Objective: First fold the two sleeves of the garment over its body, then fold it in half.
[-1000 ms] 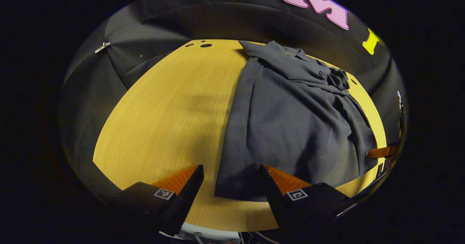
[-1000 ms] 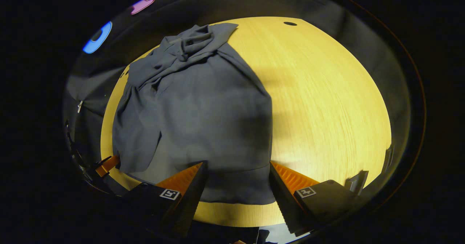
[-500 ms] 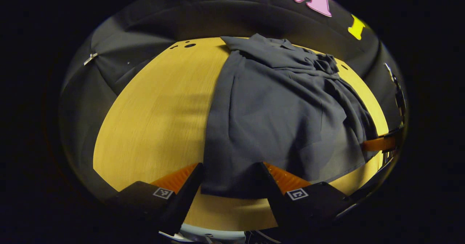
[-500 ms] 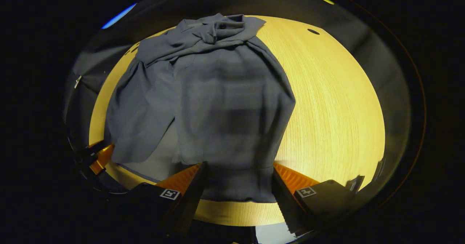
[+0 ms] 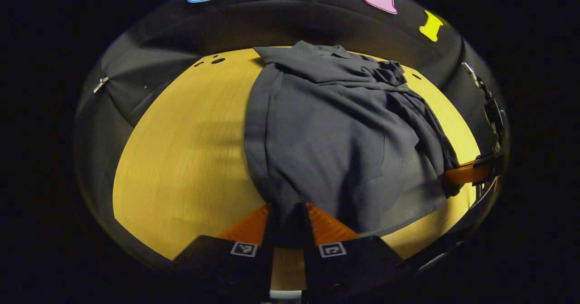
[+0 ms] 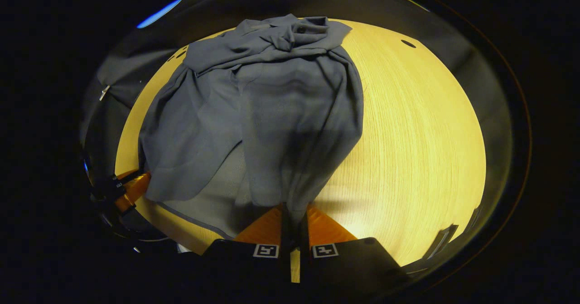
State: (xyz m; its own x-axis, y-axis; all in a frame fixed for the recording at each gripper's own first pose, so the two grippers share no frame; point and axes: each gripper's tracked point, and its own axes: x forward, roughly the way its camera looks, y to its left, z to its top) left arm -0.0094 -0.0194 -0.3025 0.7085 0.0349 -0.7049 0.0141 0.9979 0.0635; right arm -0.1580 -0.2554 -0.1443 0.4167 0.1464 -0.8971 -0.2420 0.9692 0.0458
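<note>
Left tool (image 5: 288, 224) clamped on garment (image 5: 331, 136) hem at near bench (image 5: 181, 159) edge, right tool (image 6: 293, 224) likewise pinching hem

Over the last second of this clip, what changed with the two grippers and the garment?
Both grippers went from open, straddling the near hem, to shut on it: the left gripper and the right gripper each pinch a corner of the grey garment, and the cloth now bunches toward the jaws. The sleeves stay folded over the body, the collar end stays at the far side, and the wooden table is unchanged.
</note>
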